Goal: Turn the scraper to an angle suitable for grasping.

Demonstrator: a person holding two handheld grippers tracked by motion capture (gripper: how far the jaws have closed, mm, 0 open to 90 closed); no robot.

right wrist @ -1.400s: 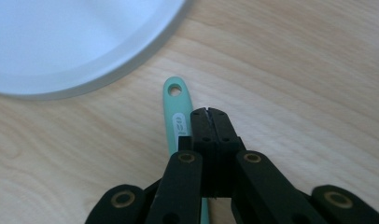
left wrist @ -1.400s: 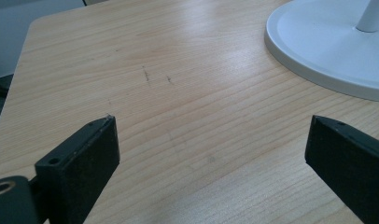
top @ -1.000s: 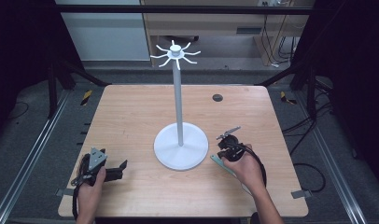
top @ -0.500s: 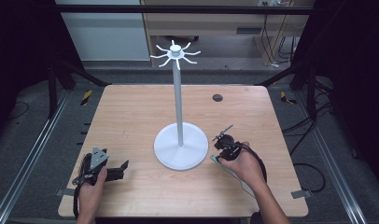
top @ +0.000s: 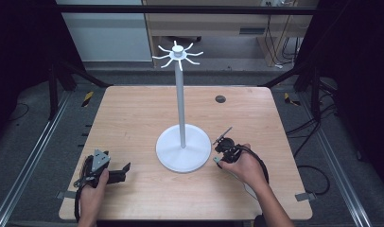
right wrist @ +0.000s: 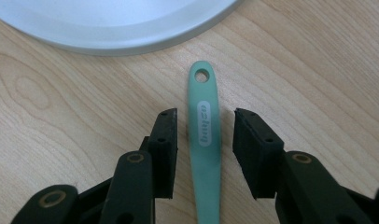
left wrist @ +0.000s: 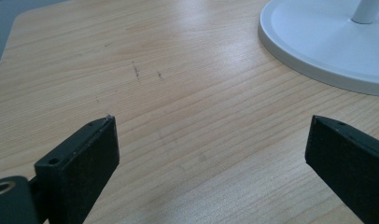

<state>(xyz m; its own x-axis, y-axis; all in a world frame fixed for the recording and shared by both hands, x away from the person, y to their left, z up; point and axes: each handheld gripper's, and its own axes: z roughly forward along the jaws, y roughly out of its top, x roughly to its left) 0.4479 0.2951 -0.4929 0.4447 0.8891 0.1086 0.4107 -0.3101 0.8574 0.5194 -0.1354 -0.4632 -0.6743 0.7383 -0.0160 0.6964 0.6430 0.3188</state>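
Light wooden table, rounded corners, bare apart from the stand. Tall white hanging stand sits mid-table: round flat base, thin pole, ring of hook arms on top, all hooks empty.

Left gripper lies on the near-left of the table, same place as a second ago, jaws spread wide with bare wood between them. In the left gripper view the stand's base is off to the far right.

Right gripper is near-right, just beside the base rim. It has crept a little closer to the base than a second ago. Its jaws have just been opening. In the right gripper view they straddle the slim mint-green silicone utensil handle, with wood visible on both sides, so the pads aren't pressing.

The handle lies flat on the table, hang-hole end toward the base, just short of the rim, not touching it.

My read: this looks like either a regrip or a set-down. Utensil is not held right now. If it's meant for a hook, a fresh pinch and a long lift are still to come.
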